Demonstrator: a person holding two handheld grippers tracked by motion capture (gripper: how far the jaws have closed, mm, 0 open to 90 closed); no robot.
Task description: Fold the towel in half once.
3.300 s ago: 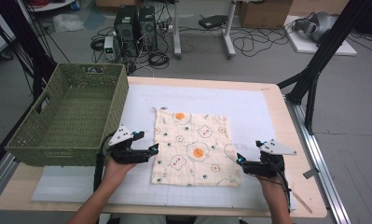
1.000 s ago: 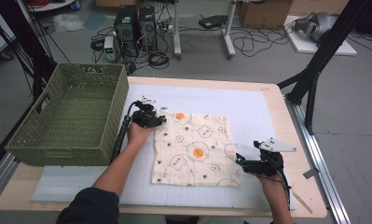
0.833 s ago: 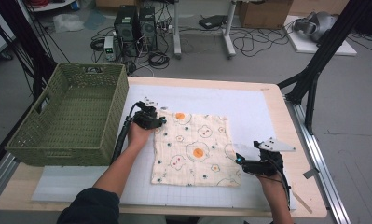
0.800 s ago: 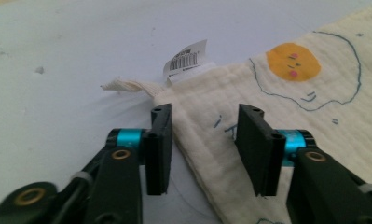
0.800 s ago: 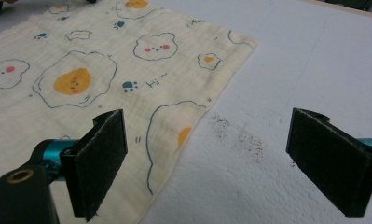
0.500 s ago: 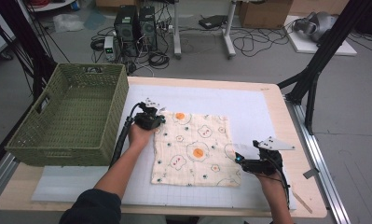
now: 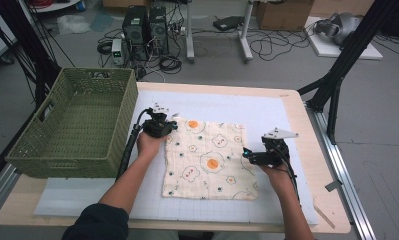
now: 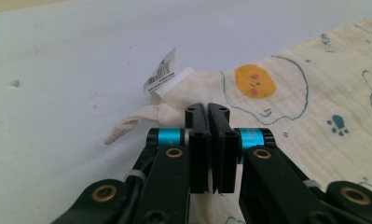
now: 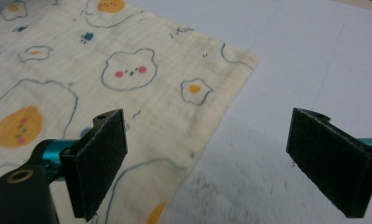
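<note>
The cloth [image 7: 207, 160], cream with fried-egg and bear prints, lies flat on the white mat [image 7: 277, 112] in the middle of the table [image 7: 317, 150], just right of the green basket [image 7: 77, 125]. The left gripper [image 7: 168, 126] sits at the cloth's far left corner, and its jaws have just been closing: in the left gripper view they stand pressed together with the cloth's edge pinched between them, right beside the white tag [image 8: 167, 74] and the small loop [image 8: 127, 126] at that corner. Over on the other side, the right gripper [image 7: 248, 154] hovers at the cloth's right edge, jaws spread wide, one pad [image 9: 102, 161] above the fabric, the other above bare mat, gripping nothing.
</note>
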